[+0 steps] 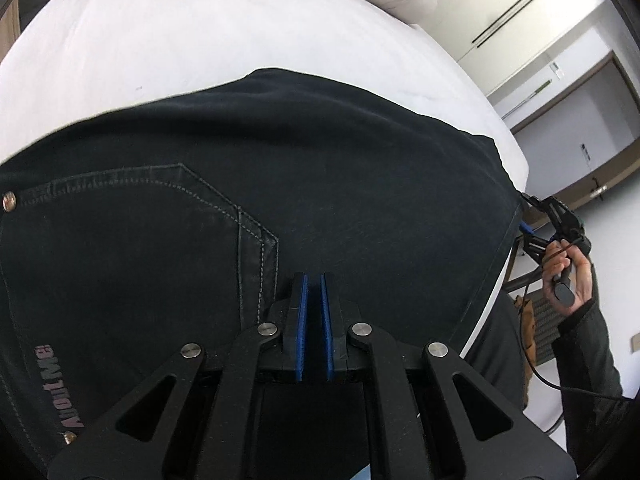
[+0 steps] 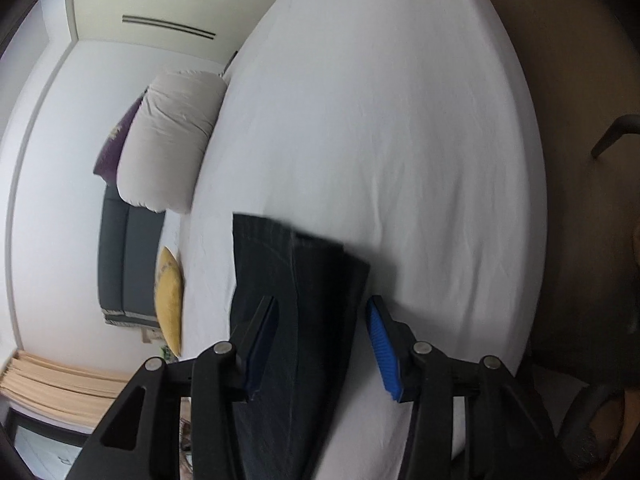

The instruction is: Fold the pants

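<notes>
- Dark denim pants (image 1: pixel 280 184) lie spread on the white bed (image 1: pixel 180 40); the seat end, with its stitched back pocket (image 1: pixel 132 216) and a pink printed label, fills the left wrist view, and the leg end (image 2: pixel 296 280) reaches toward the bed's edge in the right wrist view.
- Left gripper (image 1: pixel 314 280) hovers over the seat, blue pads nearly together with a thin gap, nothing visibly between them.
- Right gripper (image 2: pixel 322 320) has its jaws spread wide, straddling the leg cuffs without pinching them; in the left view the person's hand (image 1: pixel 568 276) holds it at the cloth's far edge.
- Judging by the layout, the legs seem stacked lengthwise, so one fold may be done; the crosswise folds are left.
- Grey pillow (image 2: pixel 172 140) and yellow cushion (image 2: pixel 170 300) sit well apart from the pants.
</notes>
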Action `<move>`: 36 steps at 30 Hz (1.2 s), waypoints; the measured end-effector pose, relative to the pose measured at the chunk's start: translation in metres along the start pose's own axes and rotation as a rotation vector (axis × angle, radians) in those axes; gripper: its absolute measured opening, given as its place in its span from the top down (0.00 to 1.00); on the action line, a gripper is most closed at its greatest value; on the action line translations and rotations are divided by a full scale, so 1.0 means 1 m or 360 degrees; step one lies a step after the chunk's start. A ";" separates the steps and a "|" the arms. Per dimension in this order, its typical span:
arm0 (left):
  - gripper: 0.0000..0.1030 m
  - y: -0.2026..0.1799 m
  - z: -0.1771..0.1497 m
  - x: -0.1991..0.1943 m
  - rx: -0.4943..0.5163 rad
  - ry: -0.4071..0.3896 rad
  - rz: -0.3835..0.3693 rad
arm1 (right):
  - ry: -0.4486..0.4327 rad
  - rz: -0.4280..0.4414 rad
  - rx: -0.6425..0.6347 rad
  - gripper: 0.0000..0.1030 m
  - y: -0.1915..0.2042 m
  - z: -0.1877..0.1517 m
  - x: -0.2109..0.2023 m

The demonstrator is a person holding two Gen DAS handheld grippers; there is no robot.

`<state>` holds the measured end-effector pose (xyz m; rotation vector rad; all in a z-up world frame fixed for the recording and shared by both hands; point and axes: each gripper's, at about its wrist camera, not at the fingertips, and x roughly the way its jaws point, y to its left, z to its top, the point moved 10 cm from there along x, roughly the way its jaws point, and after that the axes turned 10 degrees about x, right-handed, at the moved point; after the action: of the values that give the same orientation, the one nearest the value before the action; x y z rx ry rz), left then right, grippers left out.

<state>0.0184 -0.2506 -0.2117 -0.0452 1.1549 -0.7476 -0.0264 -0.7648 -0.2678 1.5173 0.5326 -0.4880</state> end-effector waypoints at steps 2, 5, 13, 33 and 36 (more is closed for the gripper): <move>0.94 -0.001 -0.001 0.004 -0.0010 0.0002 -0.0003 | -0.0004 0.0023 0.0023 0.54 0.001 0.004 0.002; 0.94 0.001 -0.005 0.006 -0.0016 0.0005 -0.0001 | -0.0004 0.0057 0.0018 0.54 0.007 0.006 0.007; 0.94 0.017 -0.015 -0.010 -0.0056 0.0010 -0.0032 | 0.0040 0.0177 0.0056 0.73 0.018 0.013 0.024; 0.94 0.029 -0.017 -0.013 -0.0113 -0.0013 -0.0077 | 0.0059 -0.0032 -0.0969 0.90 0.115 -0.103 0.020; 0.94 0.032 -0.016 -0.014 -0.0166 -0.0036 -0.0113 | 0.0127 -0.0175 -0.1515 0.90 0.128 -0.190 0.026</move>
<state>0.0183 -0.2127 -0.2200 -0.1822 1.1747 -0.7470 0.0675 -0.5736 -0.1786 0.5976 0.7703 -0.1944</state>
